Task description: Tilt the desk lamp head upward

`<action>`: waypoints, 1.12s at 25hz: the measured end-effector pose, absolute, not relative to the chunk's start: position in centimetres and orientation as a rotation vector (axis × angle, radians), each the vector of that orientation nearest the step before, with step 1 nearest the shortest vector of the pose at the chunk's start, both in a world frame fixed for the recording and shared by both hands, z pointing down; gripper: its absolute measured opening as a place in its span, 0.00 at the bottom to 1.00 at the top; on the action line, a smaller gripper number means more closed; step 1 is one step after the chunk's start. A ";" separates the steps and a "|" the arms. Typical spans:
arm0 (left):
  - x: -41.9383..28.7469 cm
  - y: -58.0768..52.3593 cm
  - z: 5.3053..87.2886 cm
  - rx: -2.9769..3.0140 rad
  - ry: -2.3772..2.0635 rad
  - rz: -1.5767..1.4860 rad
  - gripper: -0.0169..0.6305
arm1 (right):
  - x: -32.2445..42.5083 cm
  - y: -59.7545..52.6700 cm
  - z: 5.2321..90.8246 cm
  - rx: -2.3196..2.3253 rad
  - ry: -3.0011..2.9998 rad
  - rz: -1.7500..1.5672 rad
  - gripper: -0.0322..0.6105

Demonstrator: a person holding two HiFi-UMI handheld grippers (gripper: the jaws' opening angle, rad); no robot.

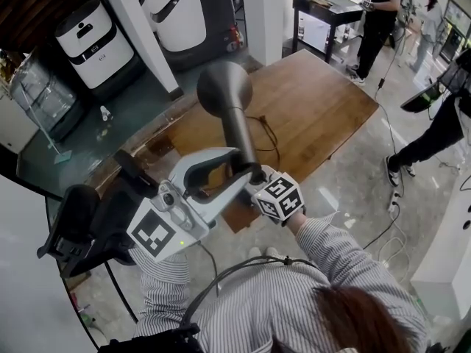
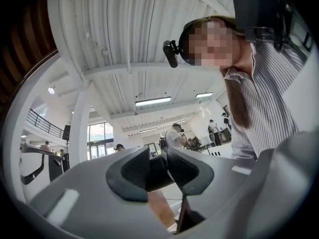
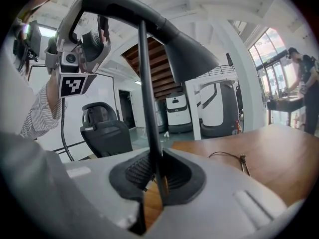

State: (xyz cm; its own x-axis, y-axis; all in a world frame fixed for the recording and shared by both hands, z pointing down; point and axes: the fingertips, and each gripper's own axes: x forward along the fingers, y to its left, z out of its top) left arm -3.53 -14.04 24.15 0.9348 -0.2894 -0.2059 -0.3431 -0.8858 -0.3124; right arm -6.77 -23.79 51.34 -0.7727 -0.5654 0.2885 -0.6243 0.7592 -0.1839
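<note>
While the right gripper (image 3: 156, 169) clamps the lamp stem (image 3: 148, 103), the left gripper (image 2: 158, 163) grips the neck (image 1: 239, 131) behind the lamp head (image 1: 224, 87) at upper centre; it faces downward, so tilting seems yet to come.

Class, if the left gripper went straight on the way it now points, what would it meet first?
The desk lamp: its dark neck sits clamped between the left gripper's jaws.

No readable text; left hand-held gripper (image 2: 158, 171) and right hand-held gripper (image 3: 154, 176) carry only square markers (image 1: 156, 232).
</note>
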 end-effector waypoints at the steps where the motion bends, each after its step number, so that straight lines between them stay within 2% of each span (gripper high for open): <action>1: -3.4 -14.2 24.3 -2.732 0.477 0.180 0.18 | -6.8 -23.9 51.3 0.938 -2.734 0.389 0.11; 3: -3.1 -14.5 24.3 -2.723 0.483 0.111 0.18 | -6.7 -24.0 51.3 0.938 -2.721 0.364 0.10; 18: -3.2 -14.0 24.3 -2.811 0.438 0.160 0.18 | -7.2 -23.9 52.4 0.938 -2.747 0.357 0.08; 28: -3.7 -14.3 25.1 -2.795 0.428 0.000 0.18 | -7.7 -24.1 52.5 0.938 -2.763 0.371 0.08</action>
State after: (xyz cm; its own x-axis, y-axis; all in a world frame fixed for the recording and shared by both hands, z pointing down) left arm -3.66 -14.26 25.13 0.9553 -0.2918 -0.0465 -0.2917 -0.9063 -0.3057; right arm -7.65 -24.08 52.50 -0.7784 -0.5682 0.2668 -0.6184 0.7670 -0.1709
